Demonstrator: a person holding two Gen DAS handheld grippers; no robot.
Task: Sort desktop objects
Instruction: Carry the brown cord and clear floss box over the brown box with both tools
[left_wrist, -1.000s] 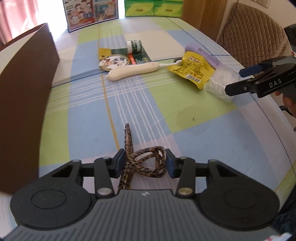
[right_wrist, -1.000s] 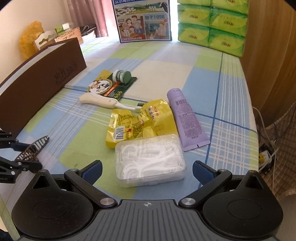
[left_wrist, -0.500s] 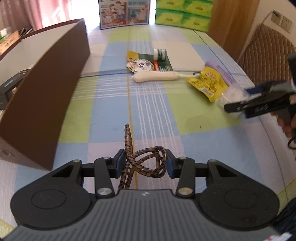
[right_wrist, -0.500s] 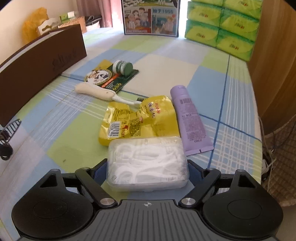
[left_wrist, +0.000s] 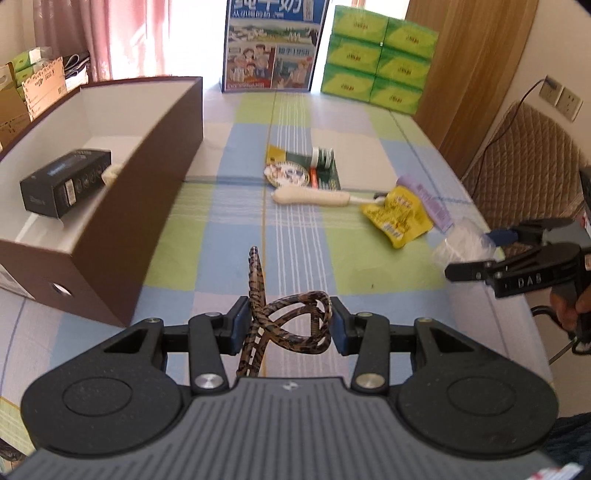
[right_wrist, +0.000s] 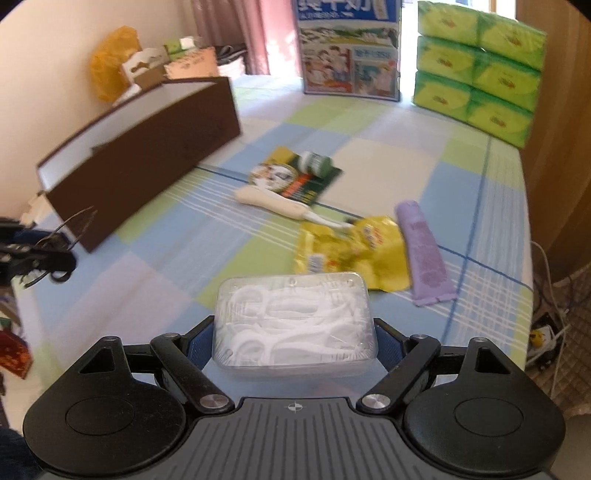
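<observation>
**Lifting two items toward the brown box**

Holding a leopard-print coiled hair tie (left_wrist: 284, 317), the left gripper (left_wrist: 286, 321) has risen off the desk (left_wrist: 236, 251), so the open brown box (left_wrist: 147, 155) at the desk's left edge now shows its inside, with a black carton (left_wrist: 64, 182) in it. The right gripper (right_wrist: 295, 332), wide a second ago, has closed on the clear floss-pick case (right_wrist: 293, 321) and raised it clear of the yellow packet (right_wrist: 354, 247) near the right edge. Both loads look ready to go into the box; toothbrush (left_wrist: 314, 197) and purple tube (right_wrist: 423, 254) remain unsorted.
</observation>
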